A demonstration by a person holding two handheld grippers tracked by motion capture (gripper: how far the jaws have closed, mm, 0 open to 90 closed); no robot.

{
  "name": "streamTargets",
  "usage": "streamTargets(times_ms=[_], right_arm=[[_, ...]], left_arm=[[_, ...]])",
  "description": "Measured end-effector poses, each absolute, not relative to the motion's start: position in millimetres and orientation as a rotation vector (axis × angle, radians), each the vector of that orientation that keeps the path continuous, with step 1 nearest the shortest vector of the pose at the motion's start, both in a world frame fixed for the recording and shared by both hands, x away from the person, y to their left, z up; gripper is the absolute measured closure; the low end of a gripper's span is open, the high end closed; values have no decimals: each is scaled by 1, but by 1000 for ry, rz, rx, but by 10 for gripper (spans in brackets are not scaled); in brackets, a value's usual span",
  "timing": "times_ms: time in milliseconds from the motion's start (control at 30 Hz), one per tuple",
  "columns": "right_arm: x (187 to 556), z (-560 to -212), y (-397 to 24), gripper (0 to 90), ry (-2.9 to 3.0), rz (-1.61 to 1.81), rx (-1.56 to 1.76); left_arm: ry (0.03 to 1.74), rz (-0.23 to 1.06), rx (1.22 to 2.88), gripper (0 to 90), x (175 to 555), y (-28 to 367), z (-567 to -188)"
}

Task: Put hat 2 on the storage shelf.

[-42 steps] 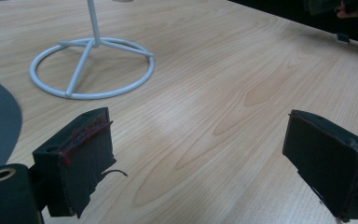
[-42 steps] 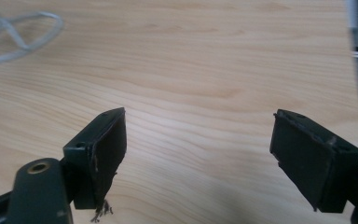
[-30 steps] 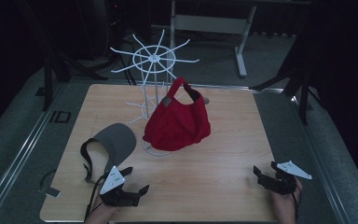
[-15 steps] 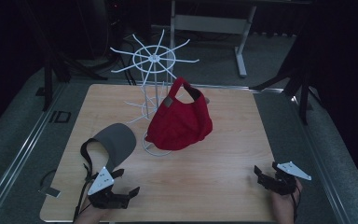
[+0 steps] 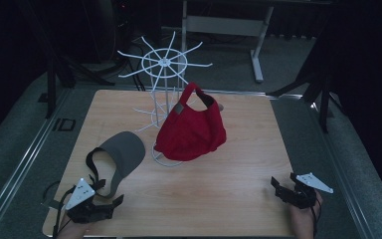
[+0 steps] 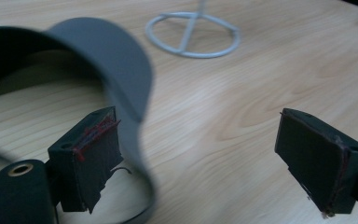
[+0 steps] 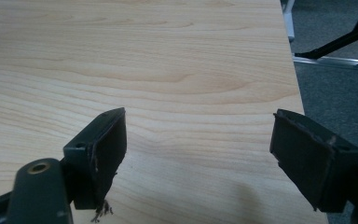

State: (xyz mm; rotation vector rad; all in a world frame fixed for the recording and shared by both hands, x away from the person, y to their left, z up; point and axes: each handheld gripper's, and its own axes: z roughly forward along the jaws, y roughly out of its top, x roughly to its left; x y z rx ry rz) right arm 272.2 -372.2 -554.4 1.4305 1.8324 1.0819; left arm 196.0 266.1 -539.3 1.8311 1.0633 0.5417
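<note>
two grippers spread wide at the near edge

both pairs of jaws stand wide apart and pinch nothing. the left gripper [image 5: 113,204] sits low at the near left corner of the table [image 5: 238,199]. in its own view [image 6: 205,158] the dark pads frame bare wood, and the visor's strap curves just behind the left pad. the pads' edges are frayed, with red marks on them. the right gripper [image 5: 277,188] rests at the near right corner, its jaws pointing left across the wood, a grey plate on top. in its view [image 7: 200,154] the table edge and grey floor lie to the right.

a hand [image 5: 302,221] comes in from the bottom edge under the right gripper; the left hand is mostly cut off by the frame.

the grey visor [image 5: 122,154] lies flat just ahead of the left gripper. the red cap [image 5: 191,132] hangs on the white rack [image 5: 164,64] at mid table, above its ring base [image 6: 193,35]. a grey patch on the cap's back cannot be read; no writing shows anywhere.
</note>
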Motion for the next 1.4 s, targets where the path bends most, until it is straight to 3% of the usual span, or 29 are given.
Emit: streamTargets(times_ms=[400,1133,1400], right_arm=[[272,-554,-373,186,1835,1091,1433],[272,-554,-372,187,1839,1089,1431],[272,-554,-372,187,1839,1081,1434]], left_arm=[[1247,594,1879,144,190,293,-557],[1299,617,1984,159,214,271,-565],[1354,650,1961,498,213,271,-566]])
